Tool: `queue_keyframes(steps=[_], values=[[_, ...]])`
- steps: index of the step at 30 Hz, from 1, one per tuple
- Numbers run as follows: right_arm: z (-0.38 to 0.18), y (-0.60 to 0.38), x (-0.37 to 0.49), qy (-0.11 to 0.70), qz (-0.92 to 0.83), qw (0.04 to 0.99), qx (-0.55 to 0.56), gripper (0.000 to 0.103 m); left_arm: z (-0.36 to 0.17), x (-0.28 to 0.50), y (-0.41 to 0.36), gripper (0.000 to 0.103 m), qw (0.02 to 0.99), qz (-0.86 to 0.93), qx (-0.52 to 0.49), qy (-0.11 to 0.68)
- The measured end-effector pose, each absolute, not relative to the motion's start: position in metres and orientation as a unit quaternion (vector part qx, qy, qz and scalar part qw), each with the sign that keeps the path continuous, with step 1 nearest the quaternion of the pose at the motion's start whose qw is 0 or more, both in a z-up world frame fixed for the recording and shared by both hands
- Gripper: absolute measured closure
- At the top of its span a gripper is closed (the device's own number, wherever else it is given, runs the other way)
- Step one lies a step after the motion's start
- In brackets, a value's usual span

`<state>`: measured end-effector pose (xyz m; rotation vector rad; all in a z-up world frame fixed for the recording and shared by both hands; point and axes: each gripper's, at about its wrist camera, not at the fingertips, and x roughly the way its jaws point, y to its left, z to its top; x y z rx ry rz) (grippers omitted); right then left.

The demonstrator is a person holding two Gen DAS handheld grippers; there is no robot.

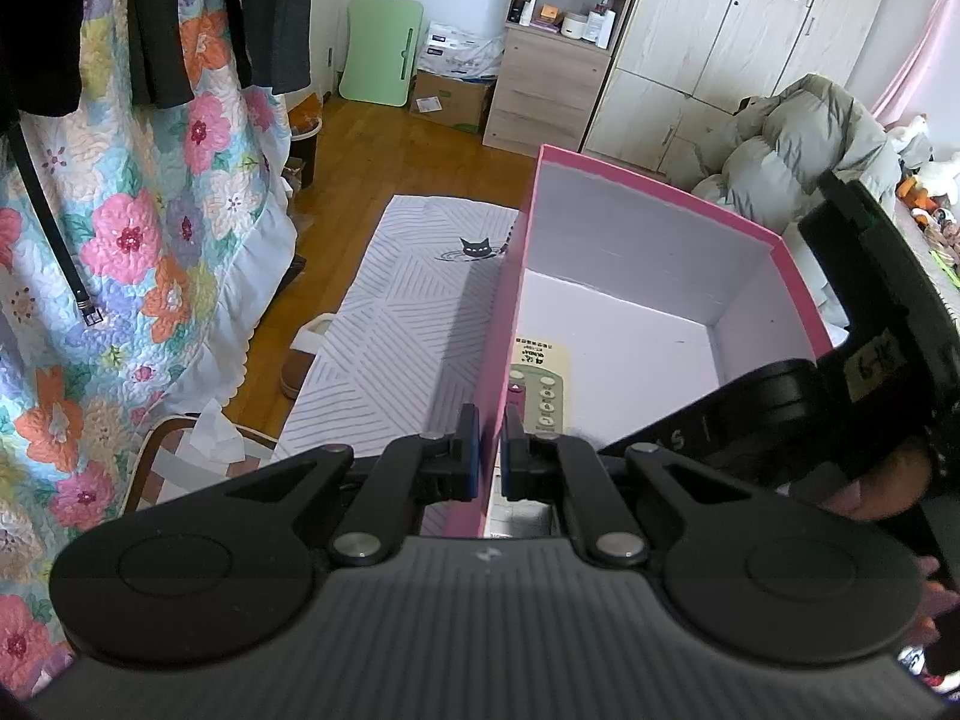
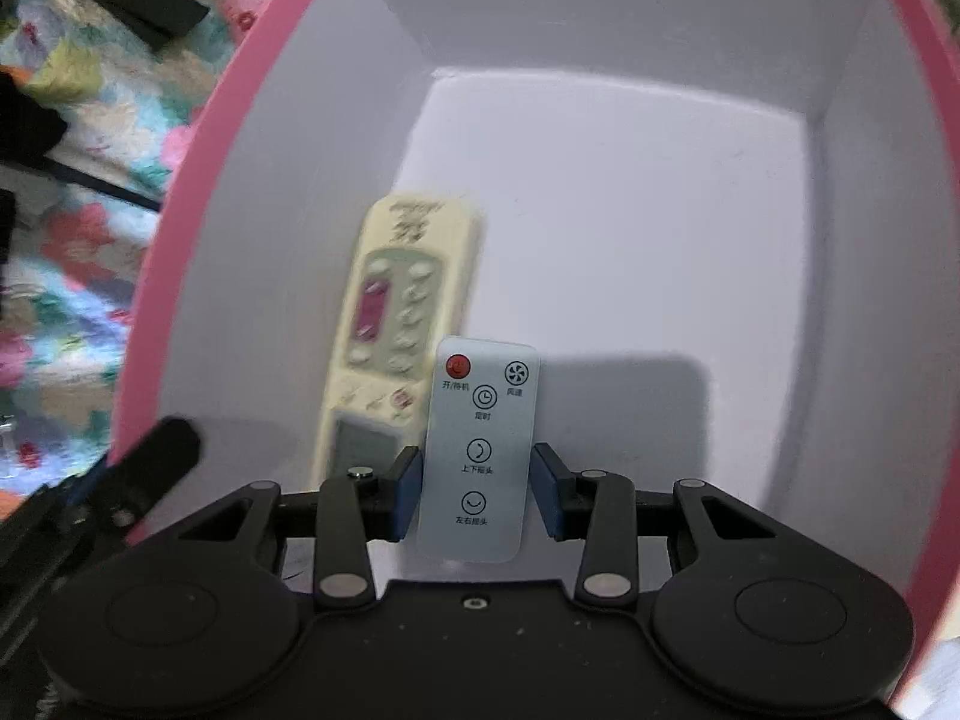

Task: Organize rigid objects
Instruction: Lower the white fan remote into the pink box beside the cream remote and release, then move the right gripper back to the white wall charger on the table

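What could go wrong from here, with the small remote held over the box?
1. The right gripper holds the white remote by its edges only; it may slip and drop onto the beige remote.
2. The left gripper pinches the pink box wall; a tug could tip it.

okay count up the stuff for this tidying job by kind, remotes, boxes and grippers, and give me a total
Remotes: 2, the cream remote lying in the box and the white remote held by the right gripper
Boxes: 1, the pink box, its wall pinched by the left gripper
Grippers: 2
Total: 5
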<state>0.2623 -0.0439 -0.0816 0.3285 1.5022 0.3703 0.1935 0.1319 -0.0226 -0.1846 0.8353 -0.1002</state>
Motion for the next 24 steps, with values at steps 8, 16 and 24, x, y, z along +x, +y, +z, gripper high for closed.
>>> queue_keyframes(steps=[8, 16, 24], values=[[-0.080, -0.065, 0.255, 0.650, 0.142, 0.731, 0.150, 0.058, -0.023, 0.195, 0.131, 0.098, 0.908, -0.045, -0.090, 0.407], [-0.067, -0.087, 0.252, 0.632, 0.180, 0.715, 0.236, 0.055, -0.021, 0.197, 0.125, 0.098, 0.909, -0.037, -0.076, 0.408], [-0.004, -0.126, 0.227, 0.548, 0.270, 0.750, 0.255, 0.055, -0.021, 0.192, 0.121, 0.098, 0.913, -0.027, -0.071, 0.401]])
